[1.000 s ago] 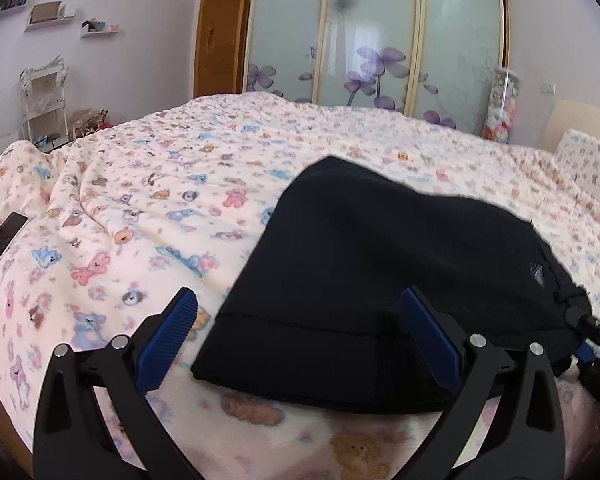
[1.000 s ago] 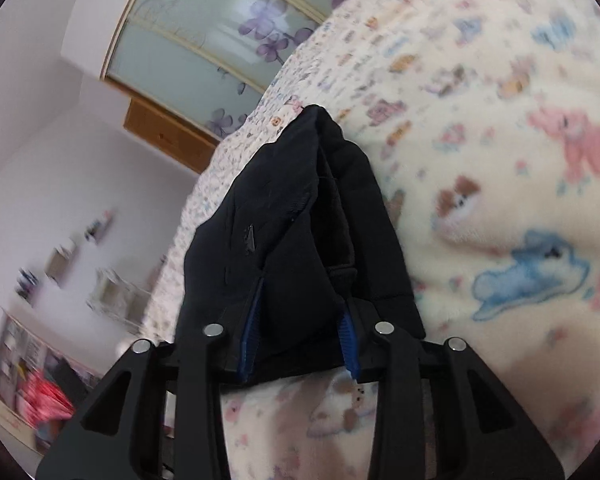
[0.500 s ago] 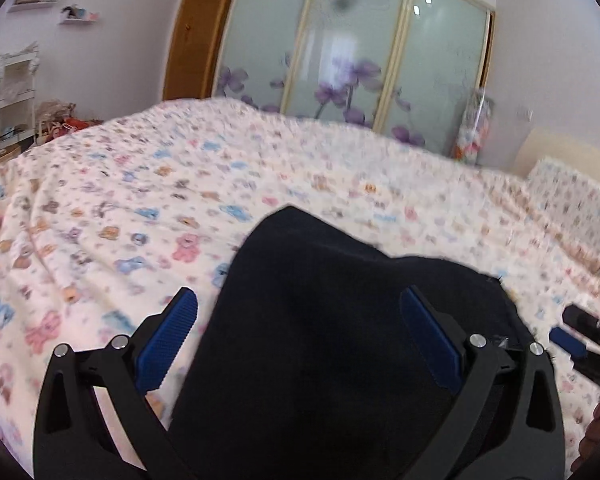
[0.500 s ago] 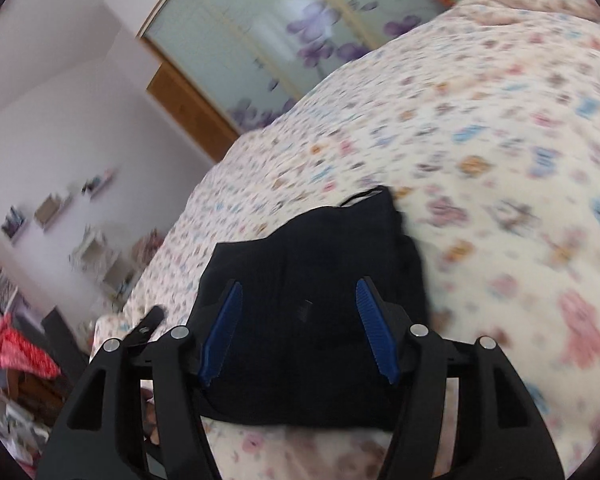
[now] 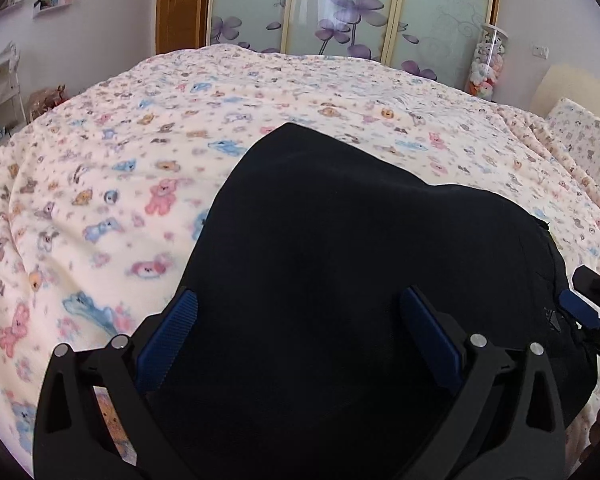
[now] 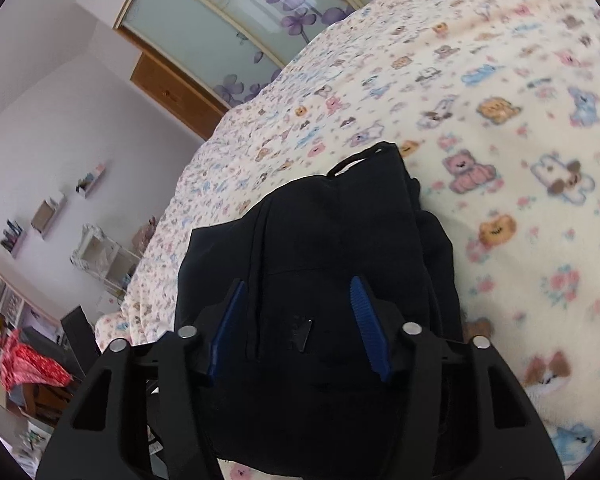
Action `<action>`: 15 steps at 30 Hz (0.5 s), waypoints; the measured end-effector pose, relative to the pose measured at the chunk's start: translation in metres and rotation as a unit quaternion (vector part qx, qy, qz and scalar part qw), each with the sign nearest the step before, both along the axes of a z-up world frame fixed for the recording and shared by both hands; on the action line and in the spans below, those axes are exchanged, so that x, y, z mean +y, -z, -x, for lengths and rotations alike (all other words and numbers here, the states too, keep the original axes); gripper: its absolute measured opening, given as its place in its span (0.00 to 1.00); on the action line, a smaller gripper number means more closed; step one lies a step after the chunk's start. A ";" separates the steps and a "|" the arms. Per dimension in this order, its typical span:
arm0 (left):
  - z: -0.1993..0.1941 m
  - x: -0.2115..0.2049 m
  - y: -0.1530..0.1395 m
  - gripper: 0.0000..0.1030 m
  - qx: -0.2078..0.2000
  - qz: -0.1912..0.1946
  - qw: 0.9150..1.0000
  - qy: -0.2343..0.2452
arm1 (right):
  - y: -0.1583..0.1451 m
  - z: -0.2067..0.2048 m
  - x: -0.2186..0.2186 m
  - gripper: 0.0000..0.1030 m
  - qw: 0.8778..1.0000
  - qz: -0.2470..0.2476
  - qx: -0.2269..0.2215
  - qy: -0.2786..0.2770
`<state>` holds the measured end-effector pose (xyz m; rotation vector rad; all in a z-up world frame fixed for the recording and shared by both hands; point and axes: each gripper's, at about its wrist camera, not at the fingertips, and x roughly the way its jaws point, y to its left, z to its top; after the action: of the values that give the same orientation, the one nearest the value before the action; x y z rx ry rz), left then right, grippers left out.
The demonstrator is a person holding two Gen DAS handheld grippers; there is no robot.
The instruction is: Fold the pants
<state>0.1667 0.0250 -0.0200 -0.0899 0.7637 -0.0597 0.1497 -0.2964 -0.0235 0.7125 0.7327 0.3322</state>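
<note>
The black pants (image 5: 340,248) lie folded into a compact stack on the bed, also seen in the right wrist view (image 6: 340,248). My left gripper (image 5: 300,312) is open and empty, its blue pads spread wide just above the near edge of the stack. My right gripper (image 6: 298,300) is open and empty over the waistband end, near a small tag (image 6: 302,334). Its fingertips (image 5: 580,308) show at the right edge of the left wrist view, beside the pants.
A cream blanket with cartoon animals (image 5: 120,184) covers the bed. Sliding wardrobe doors with purple flowers (image 5: 340,4) stand behind it. A pillow (image 5: 584,144) lies at the right. Shelves and a red cloth (image 6: 32,364) are beside the bed.
My right gripper has let go of the pants' edge and opened, then settled over the stack. My left gripper has moved forward over the pants, staying open.
</note>
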 end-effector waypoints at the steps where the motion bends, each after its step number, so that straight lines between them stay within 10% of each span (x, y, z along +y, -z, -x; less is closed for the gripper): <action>1: 0.001 0.000 0.002 0.98 0.001 -0.002 1.000 0.001 | 0.004 0.002 -0.003 0.48 1.000 -0.010 -0.004 0.002; 5: 0.004 -0.001 0.005 0.98 -0.001 -0.011 1.000 -0.001 | 0.008 0.007 -0.015 0.47 0.998 -0.060 -0.010 -0.011; 10: 0.006 0.003 0.006 0.98 -0.004 -0.001 1.000 -0.002 | -0.017 0.023 -0.053 0.73 0.997 -0.065 -0.032 0.024; 15: 0.007 0.003 0.006 0.98 -0.005 0.000 1.000 -0.002 | -0.002 0.003 -0.079 0.73 0.996 -0.064 0.056 -0.001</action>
<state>0.1597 0.0279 -0.0257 -0.0904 0.7535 -0.0557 0.1464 -0.3756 -0.0213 0.8570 0.8225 0.3449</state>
